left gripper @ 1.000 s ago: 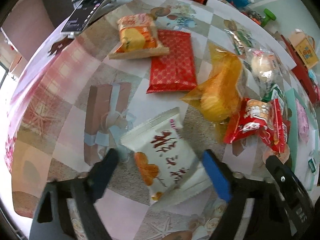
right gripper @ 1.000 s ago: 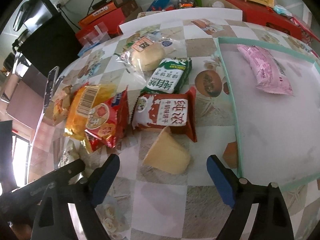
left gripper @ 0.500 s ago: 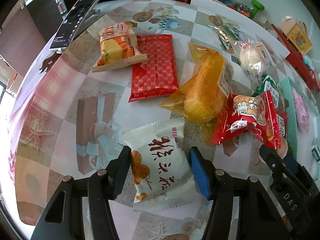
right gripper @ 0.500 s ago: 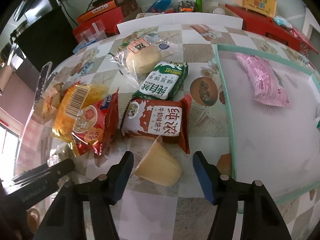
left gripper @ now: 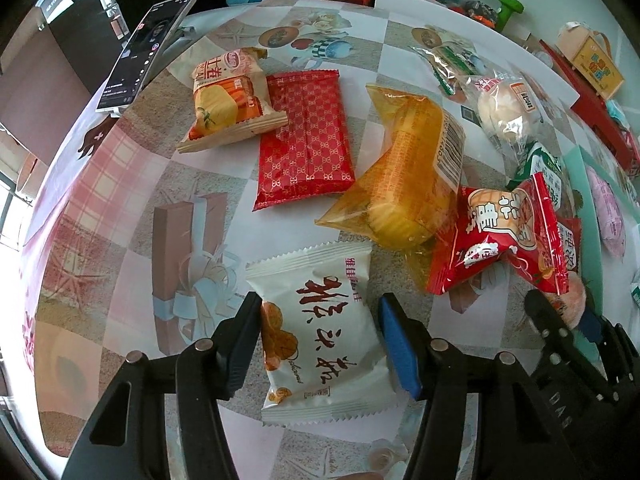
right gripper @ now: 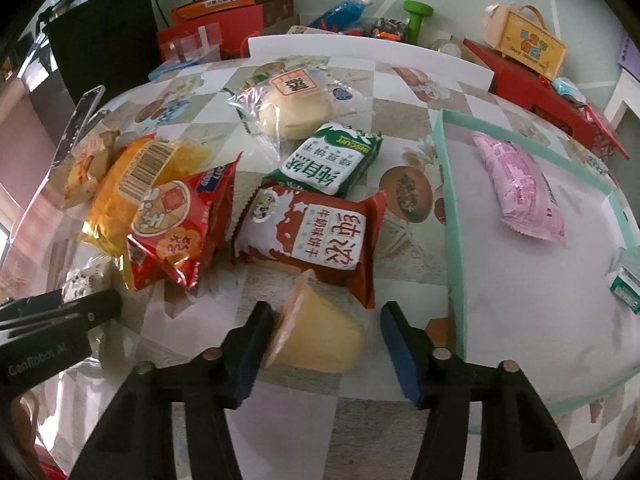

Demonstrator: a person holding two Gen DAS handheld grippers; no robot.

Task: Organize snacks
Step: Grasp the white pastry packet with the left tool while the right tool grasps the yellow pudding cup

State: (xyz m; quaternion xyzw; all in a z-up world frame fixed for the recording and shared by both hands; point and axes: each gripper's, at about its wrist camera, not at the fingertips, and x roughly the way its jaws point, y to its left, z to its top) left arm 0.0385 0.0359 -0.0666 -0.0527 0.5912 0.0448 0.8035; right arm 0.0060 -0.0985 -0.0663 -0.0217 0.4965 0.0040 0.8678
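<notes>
Clamps the left gripper (left gripper: pixel 318 312), jaws just closed, across the white snack packet (left gripper: pixel 320 352) flat on the tablecloth (left gripper: pixel 120 200), and brackets the toppled yellow jelly cup (right gripper: pixel 320 340) beside the green-rimmed tray (right gripper: pixel 452 240) with the right gripper (right gripper: pixel 326 316), jaws just closing but not yet pinching, likely to carry both trayward.

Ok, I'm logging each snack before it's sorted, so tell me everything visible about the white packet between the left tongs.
The white pillow-shaped plastic packet has crimped zigzag ends, dark red brush lettering and orange pastry pictures. Sealed and puffy, it lies flat on the patterned tablecloth, lengthwise between the left tongs, whose fingers flank its sides. No other snack touches it.
</notes>
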